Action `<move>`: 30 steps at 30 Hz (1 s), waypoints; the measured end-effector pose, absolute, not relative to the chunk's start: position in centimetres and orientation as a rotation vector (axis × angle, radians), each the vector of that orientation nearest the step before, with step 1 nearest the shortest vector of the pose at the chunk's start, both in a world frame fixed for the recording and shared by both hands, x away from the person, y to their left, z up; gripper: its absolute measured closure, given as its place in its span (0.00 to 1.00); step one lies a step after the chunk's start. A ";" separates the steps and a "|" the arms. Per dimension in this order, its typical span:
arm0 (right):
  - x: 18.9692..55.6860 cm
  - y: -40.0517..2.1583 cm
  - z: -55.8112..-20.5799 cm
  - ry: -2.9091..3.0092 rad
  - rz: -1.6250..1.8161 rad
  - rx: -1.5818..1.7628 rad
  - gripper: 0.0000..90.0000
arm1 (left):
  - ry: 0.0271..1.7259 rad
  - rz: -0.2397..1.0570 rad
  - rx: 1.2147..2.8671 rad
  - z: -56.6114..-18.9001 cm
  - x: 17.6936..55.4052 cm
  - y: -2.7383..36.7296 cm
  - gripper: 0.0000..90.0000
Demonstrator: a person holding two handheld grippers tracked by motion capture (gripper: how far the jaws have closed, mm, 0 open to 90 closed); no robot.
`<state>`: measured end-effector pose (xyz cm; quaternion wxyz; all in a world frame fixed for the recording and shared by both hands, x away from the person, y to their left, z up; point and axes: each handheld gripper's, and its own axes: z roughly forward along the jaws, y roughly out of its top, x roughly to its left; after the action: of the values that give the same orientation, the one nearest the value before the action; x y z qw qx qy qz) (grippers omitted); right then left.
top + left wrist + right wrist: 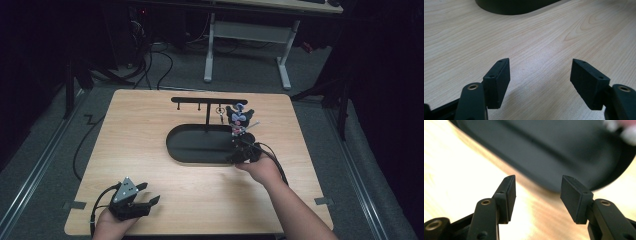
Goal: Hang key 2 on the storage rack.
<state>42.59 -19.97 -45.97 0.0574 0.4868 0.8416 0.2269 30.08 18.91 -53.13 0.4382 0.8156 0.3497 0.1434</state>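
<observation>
A dark cartoon-figure keychain (pixel 239 119) hangs from the right end of a black T-shaped hook stand (pixel 208 101), at about one o'clock from the table's middle. The stand rises from a black oval tray (pixel 186 145). Just below the keychain, at the tray's four o'clock rim, the right gripper (pixel 241 150) has its jaws apart and empty. At seven o'clock on the wooden table (pixel 150 120), the left gripper (pixel 148 194) rests, jaws wide with nothing between them.

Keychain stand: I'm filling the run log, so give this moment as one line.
stand: upright on tray | charm: hangs from bar | right gripper: open, empty, by tray | left gripper: open, empty
</observation>
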 end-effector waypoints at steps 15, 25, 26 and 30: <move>32.2 -22.8 -52.0 2.302 0.978 1.328 0.48 | 0.844 0.365 2.034 -53.0 30.0 18.4 0.37; 29.0 -24.5 -52.6 2.183 1.072 1.263 0.44 | 0.856 0.362 2.023 -53.0 29.7 17.7 0.37; 29.1 -24.6 -52.8 2.182 1.086 1.276 0.44 | 0.856 0.364 2.021 -53.0 29.6 17.6 0.37; 29.5 -24.4 -52.9 2.191 1.094 1.260 0.43 | 0.859 0.371 2.019 -53.0 29.5 17.4 0.37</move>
<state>29.48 -24.43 -52.89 0.1928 0.4489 0.7807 0.3897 29.53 17.44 -52.98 0.4422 0.8137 0.3464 0.1495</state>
